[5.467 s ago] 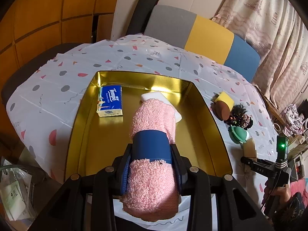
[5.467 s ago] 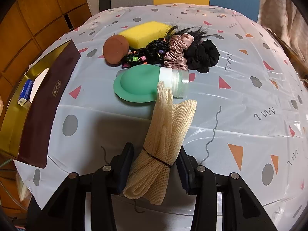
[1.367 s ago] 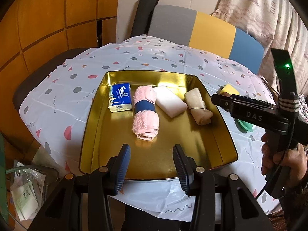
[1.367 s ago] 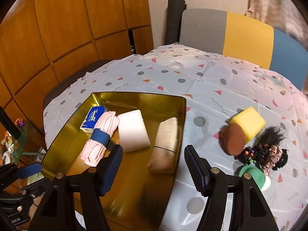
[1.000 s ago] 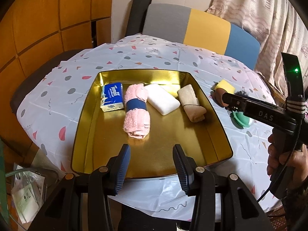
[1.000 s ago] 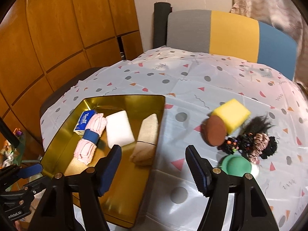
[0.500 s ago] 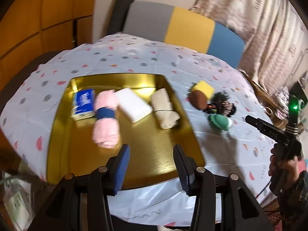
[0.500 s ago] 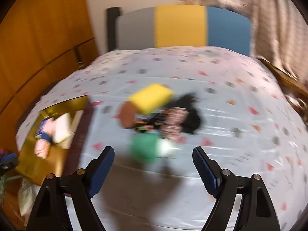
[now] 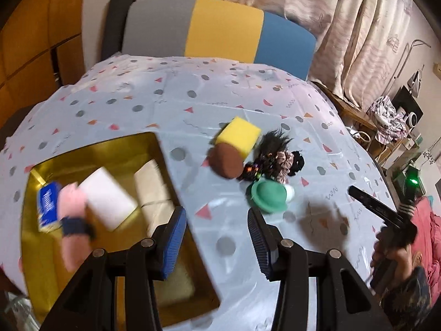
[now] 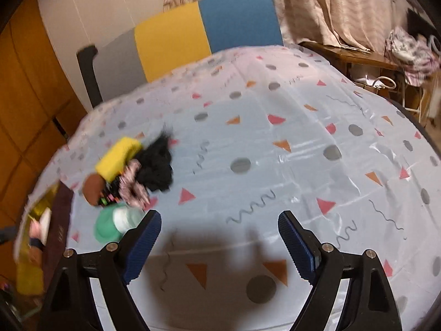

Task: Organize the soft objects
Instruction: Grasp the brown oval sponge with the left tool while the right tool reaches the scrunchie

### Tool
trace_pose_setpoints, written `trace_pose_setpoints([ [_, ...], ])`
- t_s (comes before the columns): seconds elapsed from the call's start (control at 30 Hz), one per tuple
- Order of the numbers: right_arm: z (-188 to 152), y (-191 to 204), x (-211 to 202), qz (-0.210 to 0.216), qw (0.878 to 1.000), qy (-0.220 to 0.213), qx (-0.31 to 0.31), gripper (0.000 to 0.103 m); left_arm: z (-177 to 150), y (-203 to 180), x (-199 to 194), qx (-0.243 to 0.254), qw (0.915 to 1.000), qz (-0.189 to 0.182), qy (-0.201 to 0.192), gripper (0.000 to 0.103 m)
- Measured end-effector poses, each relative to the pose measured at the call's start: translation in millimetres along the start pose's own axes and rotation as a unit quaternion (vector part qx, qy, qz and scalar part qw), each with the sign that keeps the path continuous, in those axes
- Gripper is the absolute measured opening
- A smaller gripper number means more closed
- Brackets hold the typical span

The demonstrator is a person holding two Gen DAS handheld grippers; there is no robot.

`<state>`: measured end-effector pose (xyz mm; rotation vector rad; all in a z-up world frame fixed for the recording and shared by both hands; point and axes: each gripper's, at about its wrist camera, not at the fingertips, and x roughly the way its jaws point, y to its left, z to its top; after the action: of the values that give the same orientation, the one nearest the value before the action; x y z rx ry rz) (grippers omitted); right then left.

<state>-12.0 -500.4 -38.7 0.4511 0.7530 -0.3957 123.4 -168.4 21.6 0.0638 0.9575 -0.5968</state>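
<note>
My left gripper [image 9: 216,227] hangs empty, fingers spread, over the gold tray's [image 9: 165,149] right rim; my right gripper [image 10: 219,244] gapes wide above bare tablecloth [image 10: 275,143]. In the tray lie a tissue pack [image 9: 46,207], pink towel [image 9: 73,215], white sponge [image 9: 106,198] and beige cloth [image 9: 153,187]. Right of it cluster the yellow sponge [image 9: 238,135], brown puff [image 9: 224,161], scrunchies [image 9: 275,160] and a green item [image 9: 268,197]

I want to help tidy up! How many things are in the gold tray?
4, in a row inside the gold tray: blue tissue pack leftmost, then pink rolled towel, white sponge, and beige rolled cloth rightmost. The left gripper may hide more.
</note>
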Motion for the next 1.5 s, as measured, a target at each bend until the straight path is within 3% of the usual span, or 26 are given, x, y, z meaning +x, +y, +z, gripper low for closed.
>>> trace_pose_setpoints([
  [0.5,1,13,1,0.02,1.0,0.011,-0.01,0.09,58,-23,128,-0.038,0.9963,-0.005,0.077,0.047],
  [0.83,1,17,2,0.032,0.999,0.012,-0.012,0.091,75,-13,182,-0.051,0.9943,0.019,0.092,0.047],
  [1.0,0,23,2,0.025,0.999,0.006,-0.03,0.091,71,-6,192,-0.055,0.9931,0.045,0.093,0.044],
  [1.23,-1,25,6,0.019,0.999,0.012,-0.037,0.091,66,-10,179,-0.053,0.9942,0.048,0.08,0.037],
  [1.5,-3,23,11,0.02,0.999,0.024,-0.035,0.091,46,-24,130,-0.032,0.9981,0.007,0.052,0.037],
])
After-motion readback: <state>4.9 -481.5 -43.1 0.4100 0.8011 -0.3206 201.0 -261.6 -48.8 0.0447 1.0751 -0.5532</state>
